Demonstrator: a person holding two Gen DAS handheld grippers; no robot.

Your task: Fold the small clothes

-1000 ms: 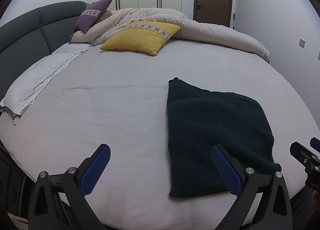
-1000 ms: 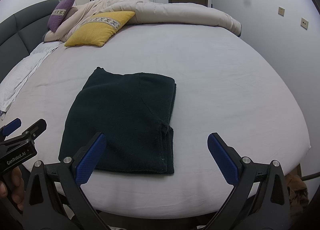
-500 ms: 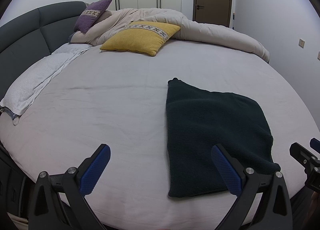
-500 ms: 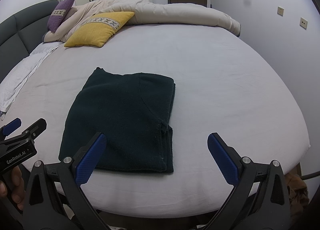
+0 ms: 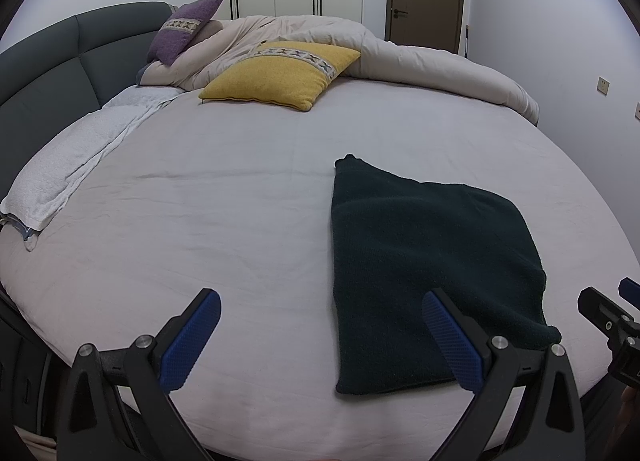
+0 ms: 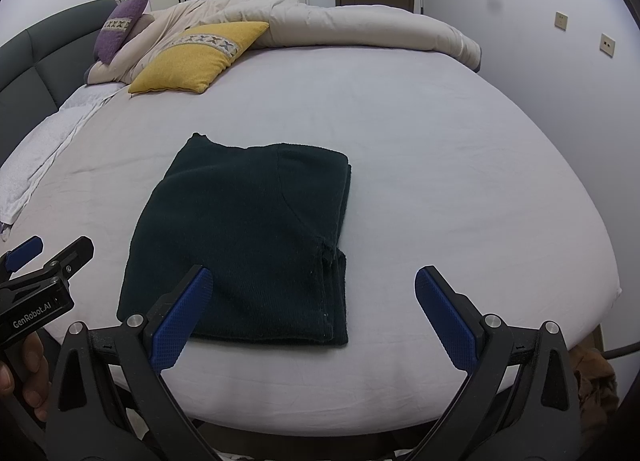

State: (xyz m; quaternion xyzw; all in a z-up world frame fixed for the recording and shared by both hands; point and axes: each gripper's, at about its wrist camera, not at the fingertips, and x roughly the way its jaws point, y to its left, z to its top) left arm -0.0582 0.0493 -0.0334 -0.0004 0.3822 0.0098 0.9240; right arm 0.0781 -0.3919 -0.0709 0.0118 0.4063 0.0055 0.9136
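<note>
One dark green garment (image 6: 244, 237) lies folded flat on our side of the bed (image 6: 420, 149), near its front edge. We hold the left gripper (image 5: 320, 325) and the right gripper (image 6: 312, 301) above that edge, both spread wide and gripping nothing. Farther back sit a yellow cushion (image 5: 280, 73), a purple cushion (image 5: 186, 27) and a bunched duvet (image 6: 340, 25).

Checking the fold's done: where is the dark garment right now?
The dark garment lies folded on the bed near its front edge, just ahead of the right gripper, untouched.
</note>
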